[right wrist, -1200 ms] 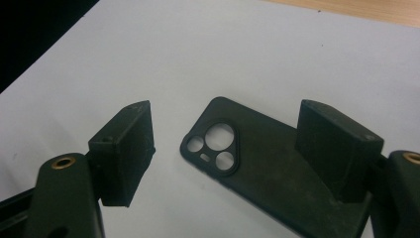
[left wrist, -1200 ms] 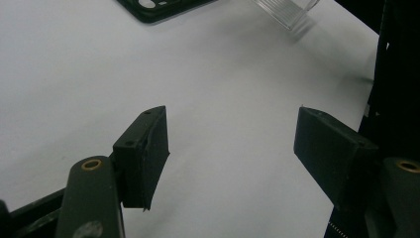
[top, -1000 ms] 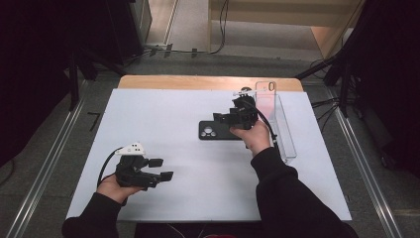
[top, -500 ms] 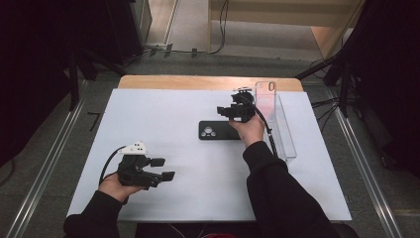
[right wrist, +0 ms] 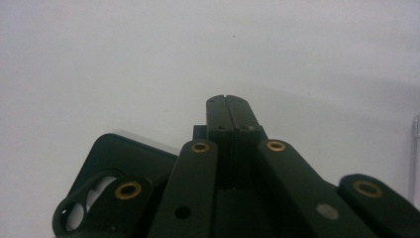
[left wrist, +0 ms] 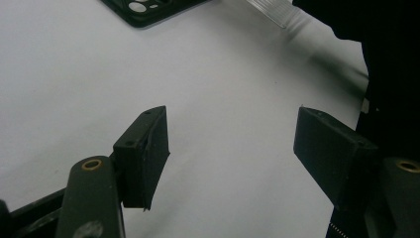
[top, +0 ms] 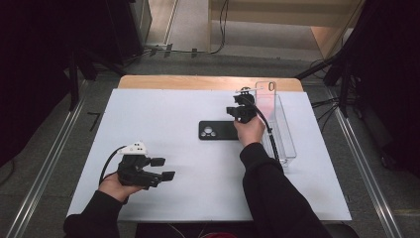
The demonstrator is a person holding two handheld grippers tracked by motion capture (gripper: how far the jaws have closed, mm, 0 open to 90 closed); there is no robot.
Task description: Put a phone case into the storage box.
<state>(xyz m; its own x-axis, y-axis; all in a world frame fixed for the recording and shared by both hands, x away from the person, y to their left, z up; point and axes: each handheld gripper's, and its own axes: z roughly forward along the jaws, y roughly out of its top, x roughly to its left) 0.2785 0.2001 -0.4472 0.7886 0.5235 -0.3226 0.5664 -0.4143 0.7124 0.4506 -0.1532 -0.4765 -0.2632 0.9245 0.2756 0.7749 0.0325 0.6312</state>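
The white rectangular table top point(top: 163, 119) carries all the work items, with a strip of bare wooden board along its far edge.

At the right side of the table stands a clear plastic trough-shaped tray point(top: 283, 134), long and narrow, running from near to far. A transparent pink-tinted phone case point(top: 266, 99) stands upright at its far end, leaning on the tray wall.

Near the table's middle lies a black rectangular phone case point(top: 218, 130), flat, its camera cut-outs toward the left in the high view. In the right gripper view the same case sits under the lower left of the linkage, cut-out end showing. In the left gripper view its corner appears at the top edge, well apart from the jaws.

The right gripper point(top: 241, 110), black, is held just beyond the right end of the black case, between it and the tray. Its jaws have just been closing and now stand fully together in the right gripper view point(right wrist: 228, 106), pad against pad, nothing between them. Whether the tips touch the table cannot be told.

The left gripper point(top: 162, 168), black with a white cap, is at the near left of the table. Its jaws stand moderately apart point(left wrist: 230, 144), empty, above bare table.
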